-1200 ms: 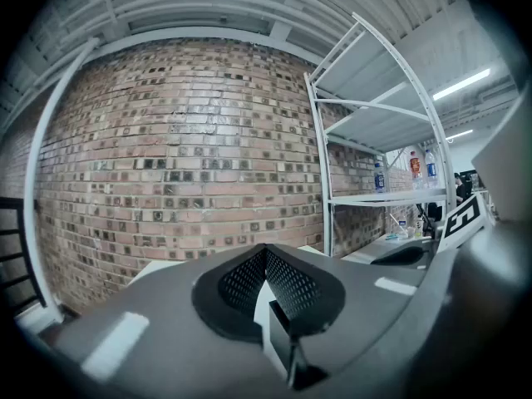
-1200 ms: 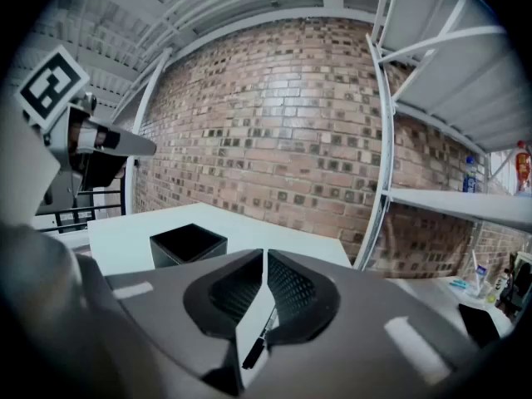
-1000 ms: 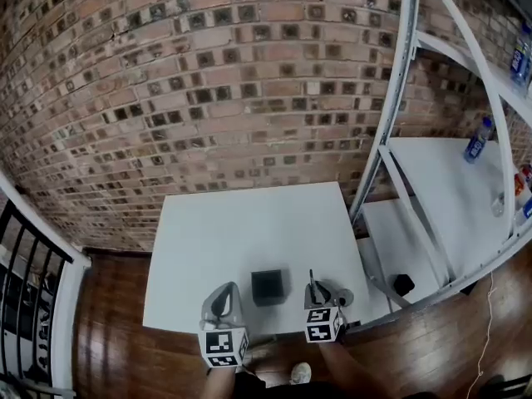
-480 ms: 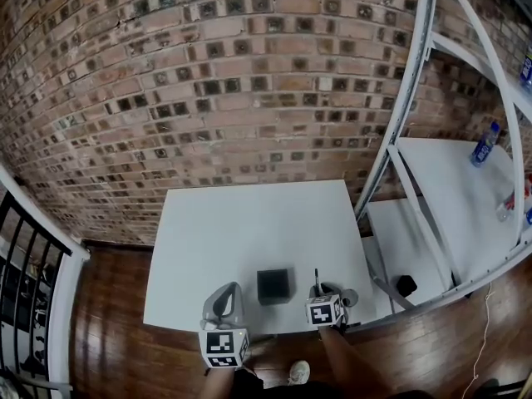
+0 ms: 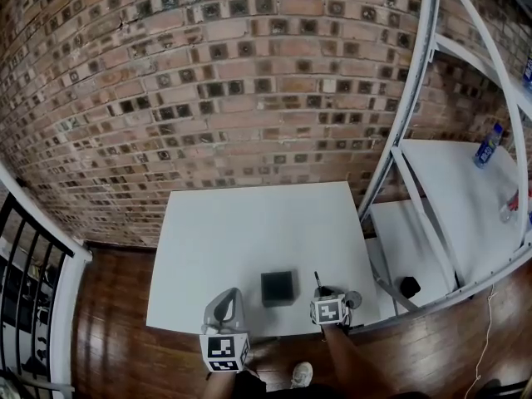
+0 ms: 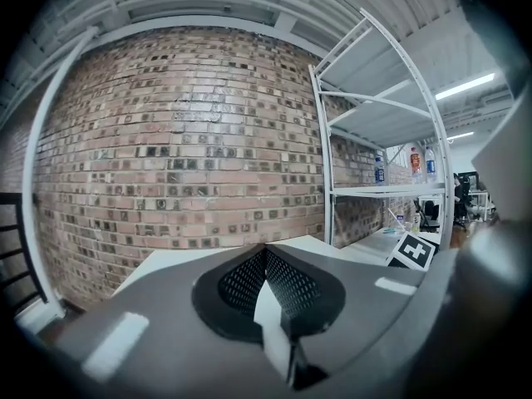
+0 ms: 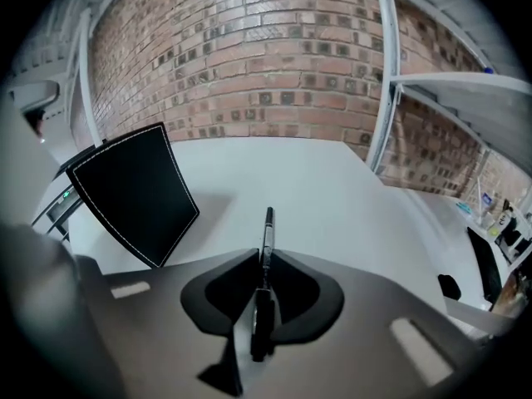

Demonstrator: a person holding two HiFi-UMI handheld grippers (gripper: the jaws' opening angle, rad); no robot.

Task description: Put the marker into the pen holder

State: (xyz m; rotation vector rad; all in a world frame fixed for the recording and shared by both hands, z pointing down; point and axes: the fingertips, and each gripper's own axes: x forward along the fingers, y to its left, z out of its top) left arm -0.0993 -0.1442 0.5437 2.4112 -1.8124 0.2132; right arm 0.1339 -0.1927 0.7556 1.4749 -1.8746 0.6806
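A black square pen holder [image 5: 278,288] stands on the white table [image 5: 249,231] near its front edge; in the right gripper view the pen holder [image 7: 133,194] is to the left of the jaws. My right gripper [image 5: 319,293] hovers just right of it, shut on a dark slim marker [image 5: 315,278]. The marker [image 7: 267,233] lies lengthwise between the jaws of the right gripper [image 7: 263,260], its tip pointing forward over the table. My left gripper [image 5: 229,294] hangs at the table's front edge, left of the holder. The left gripper [image 6: 266,252] is shut, with nothing in it.
A brick wall [image 5: 233,98] rises behind the table. A white metal shelf rack [image 5: 416,140] stands right of the table, with bottles [image 5: 485,144] on it and a small black object [image 5: 409,287] low down. A black railing [image 5: 25,306] is at the left, over the wooden floor [image 5: 108,339].
My right gripper has moved a little forward beside the pen holder, still holding the marker. The left gripper has hardly moved. The head view has shifted slightly.
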